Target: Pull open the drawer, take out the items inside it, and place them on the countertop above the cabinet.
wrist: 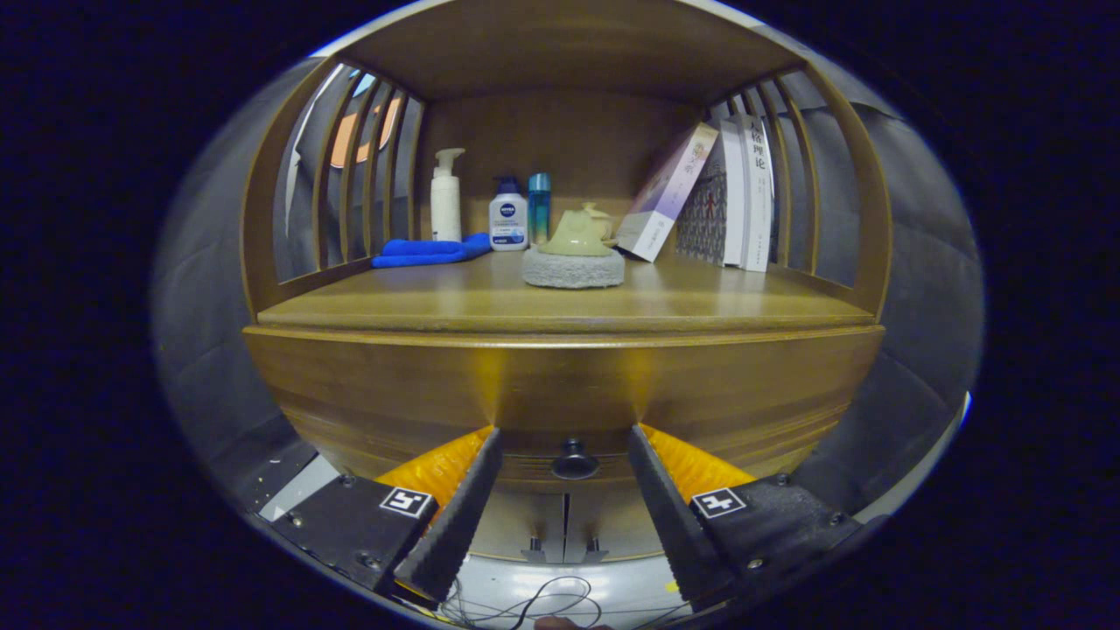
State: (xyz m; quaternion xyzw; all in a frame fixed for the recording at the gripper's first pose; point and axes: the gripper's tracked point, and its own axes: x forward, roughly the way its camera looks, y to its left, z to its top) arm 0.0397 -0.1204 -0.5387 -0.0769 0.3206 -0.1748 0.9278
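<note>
Wooden cabinet [560, 385] with slatted sides faces the camera, and its countertop [560, 306] carries unrelated clutter. A blue cloth [430, 252] lies at the back left with a white pump bottle [445, 194] behind it. Next come a small white bottle with a blue cap [508, 216] and a slim teal bottle [540, 206]. A pale green teapot [577, 233] sits on a round grey pad [573, 268] near the middle. Books [739, 192] stand at the back right, one leaning against the others.

Drawer [560, 398] sits right under the countertop and looks fully closed, front flush with the frame. Its dark round knob [575, 458] is low on the front, centred. The gripper [564, 433] is spread wide, fingers either side of the knob with clear gaps, nothing held. The fingertips reach close to the drawer front; actual contact is hard to judge. Lower doors [564, 525] with small handles show below the knob, and loose cables [525, 604] lie on the floor.

Progress: basically at the start. Gripper lined up on the knob, drawer not pulled, contents hidden, so what's inside is unknown. Still to do: clamp the knob, pull the drawer out, lift each item, set them on the countertop. Free space there seems to be the front strip.
</note>
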